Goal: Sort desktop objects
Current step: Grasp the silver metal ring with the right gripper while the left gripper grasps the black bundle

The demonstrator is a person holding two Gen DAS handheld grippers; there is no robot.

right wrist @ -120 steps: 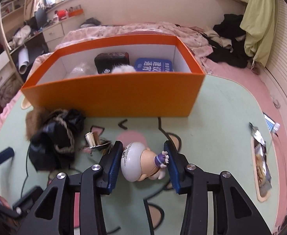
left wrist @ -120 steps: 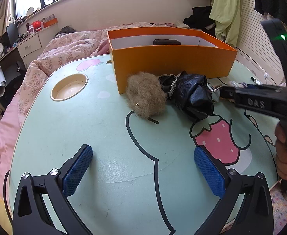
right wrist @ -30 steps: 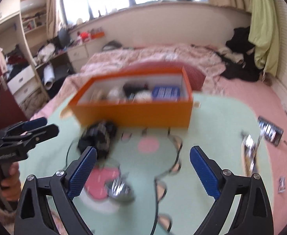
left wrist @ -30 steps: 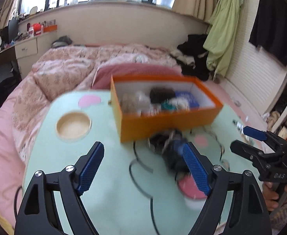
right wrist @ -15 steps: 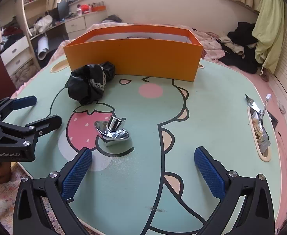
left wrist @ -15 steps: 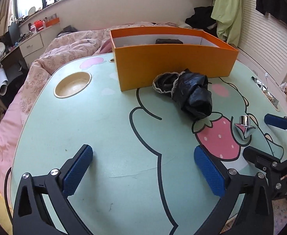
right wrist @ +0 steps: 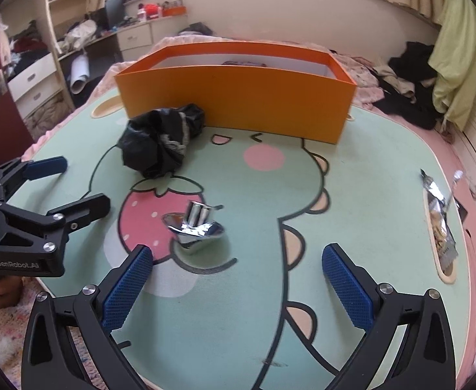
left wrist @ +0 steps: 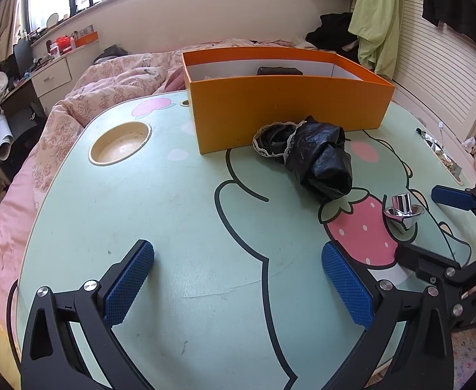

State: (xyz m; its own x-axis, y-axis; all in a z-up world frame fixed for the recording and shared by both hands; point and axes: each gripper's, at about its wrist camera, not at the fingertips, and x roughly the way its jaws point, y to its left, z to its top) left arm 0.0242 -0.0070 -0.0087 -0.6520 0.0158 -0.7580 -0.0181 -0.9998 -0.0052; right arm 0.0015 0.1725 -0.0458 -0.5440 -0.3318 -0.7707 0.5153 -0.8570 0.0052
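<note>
A shiny silver metal top [right wrist: 194,226] lies tilted on the green cartoon table [right wrist: 351,201], just ahead of my right gripper [right wrist: 238,276], which is open and empty. It also shows in the left wrist view [left wrist: 403,213]. A crumpled black bag with lace trim [left wrist: 315,159] lies in front of the orange box [left wrist: 286,104], also seen in the right wrist view [right wrist: 160,139]. My left gripper [left wrist: 238,279] is open and empty over bare table. A dark object [left wrist: 278,71] lies inside the box.
A round cup recess [left wrist: 119,143] sits at the table's far left. A slot at the right edge holds a foil snack wrapper [right wrist: 439,217]. A pink bed [left wrist: 108,81] lies behind the table. The left gripper shows in the right wrist view [right wrist: 72,185].
Both grippers have come down from high above the table to low over it and edged forward. The right gripper now stands closer to the silver top.
</note>
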